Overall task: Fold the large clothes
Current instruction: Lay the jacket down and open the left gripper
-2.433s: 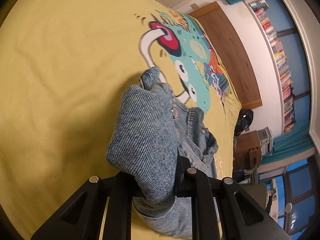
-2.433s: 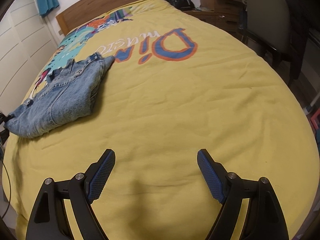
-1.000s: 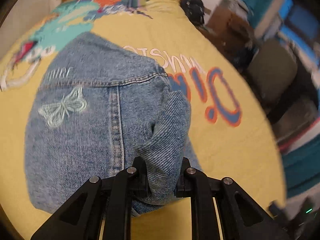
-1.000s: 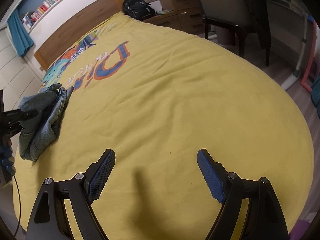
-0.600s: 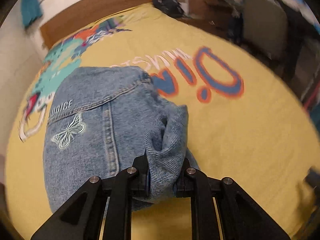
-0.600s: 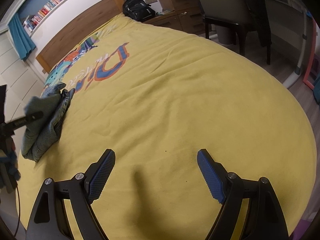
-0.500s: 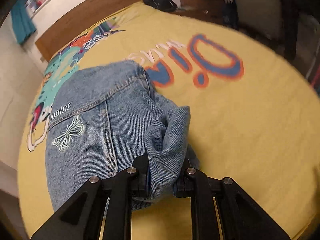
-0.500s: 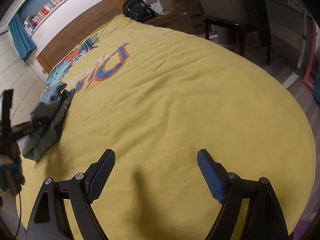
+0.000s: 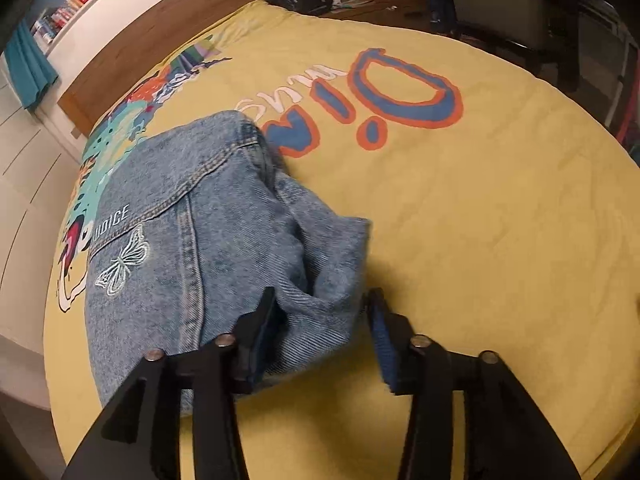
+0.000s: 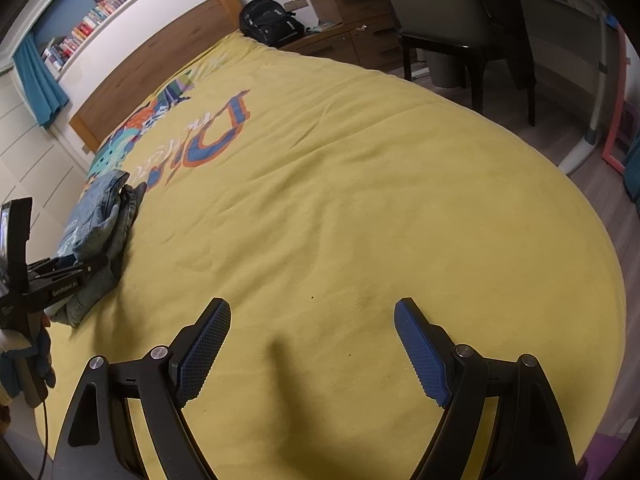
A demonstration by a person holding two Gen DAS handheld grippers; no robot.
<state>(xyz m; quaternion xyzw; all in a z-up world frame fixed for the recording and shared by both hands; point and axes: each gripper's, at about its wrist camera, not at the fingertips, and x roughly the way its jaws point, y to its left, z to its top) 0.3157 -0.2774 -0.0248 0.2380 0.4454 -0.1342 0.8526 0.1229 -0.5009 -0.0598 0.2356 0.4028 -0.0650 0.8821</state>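
One folded denim jacket lies near the left side of a yellow bedspread, partly over its printed lettering. A white butterfly is stitched on the upper panel. A bunched flap of denim, perhaps a sleeve, rises at the near right corner.

The left gripper sits at that flap with its jaws spread. The left finger touches the cloth, the right finger stands just clear, so nothing is pinched. The right gripper hangs over bare bedspread, well apart from the jacket, jaws wide and empty.

Denim of this kind is likely heavy and fairly stiff — it should hold a crease, but thick layers spring back and seams resist bending. It is not fragile or slippery. The best hold is probably a firm pinch across the bunched flap or along a folded edge.

Count: one jacket, two grippers, one backpack — by the headboard.
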